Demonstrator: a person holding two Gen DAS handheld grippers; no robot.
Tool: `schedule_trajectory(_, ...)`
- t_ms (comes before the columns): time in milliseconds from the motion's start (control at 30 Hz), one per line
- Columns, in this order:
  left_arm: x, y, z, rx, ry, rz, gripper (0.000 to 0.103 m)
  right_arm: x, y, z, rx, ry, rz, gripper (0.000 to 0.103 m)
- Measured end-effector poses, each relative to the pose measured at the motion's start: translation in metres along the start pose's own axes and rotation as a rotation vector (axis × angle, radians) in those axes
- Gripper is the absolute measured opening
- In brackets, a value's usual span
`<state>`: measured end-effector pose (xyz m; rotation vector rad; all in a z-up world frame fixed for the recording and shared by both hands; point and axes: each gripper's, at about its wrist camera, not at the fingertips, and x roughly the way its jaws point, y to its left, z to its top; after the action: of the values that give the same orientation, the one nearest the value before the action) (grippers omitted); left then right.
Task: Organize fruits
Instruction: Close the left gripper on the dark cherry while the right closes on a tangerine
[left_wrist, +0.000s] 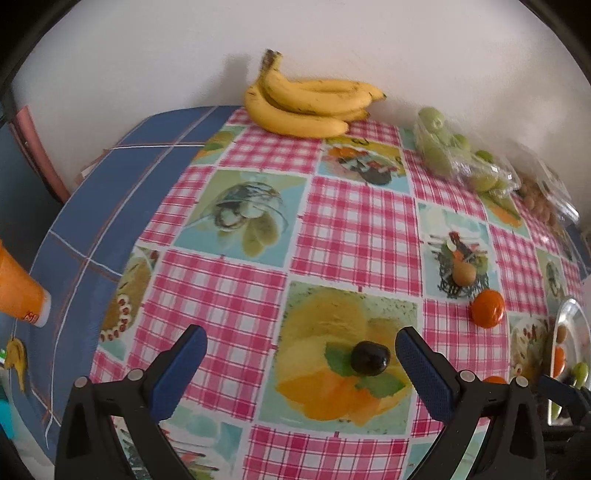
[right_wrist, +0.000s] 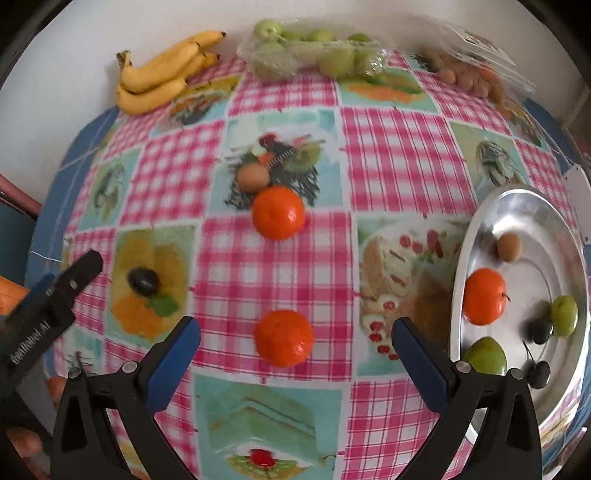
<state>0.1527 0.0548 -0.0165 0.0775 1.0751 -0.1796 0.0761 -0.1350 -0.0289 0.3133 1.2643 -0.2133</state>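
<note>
My left gripper (left_wrist: 301, 343) is open, its blue pads on either side of a dark cherry (left_wrist: 369, 358) lying on the tablecloth. My right gripper (right_wrist: 295, 332) is open around a mandarin (right_wrist: 283, 338) on the cloth, not touching it. A second mandarin (right_wrist: 279, 212) and a small brown fruit (right_wrist: 252, 177) lie farther off. The cherry also shows in the right wrist view (right_wrist: 144, 281), with the left gripper (right_wrist: 55, 295) beside it. A silver plate (right_wrist: 524, 206) at the right holds a mandarin (right_wrist: 484, 295), a brown fruit (right_wrist: 509, 246), green fruits (right_wrist: 564, 315) and dark cherries (right_wrist: 541, 330).
Bananas (left_wrist: 306, 103) lie at the table's far edge by the wall, with a bag of green fruits (right_wrist: 314, 55) and a clear box of brown fruits (right_wrist: 476, 70). An orange tube (left_wrist: 18, 291) lies at the left. The blue cloth edge (left_wrist: 92, 221) drops off on the left.
</note>
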Motion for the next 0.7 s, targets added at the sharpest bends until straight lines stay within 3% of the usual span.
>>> schedule_trajectory(233,0.014,-0.017,-0.003,0.067,0.056,-0.005,0.103,0.013,-0.002,-0.02,-0.017,-0.006,-0.012,0.103)
schedule_trajectory(700,0.025,-0.021,-0.005,0.04,0.122,-0.093,0.101,0.005,-0.022,-0.017,-0.01,-0.004,0.018,0.103)
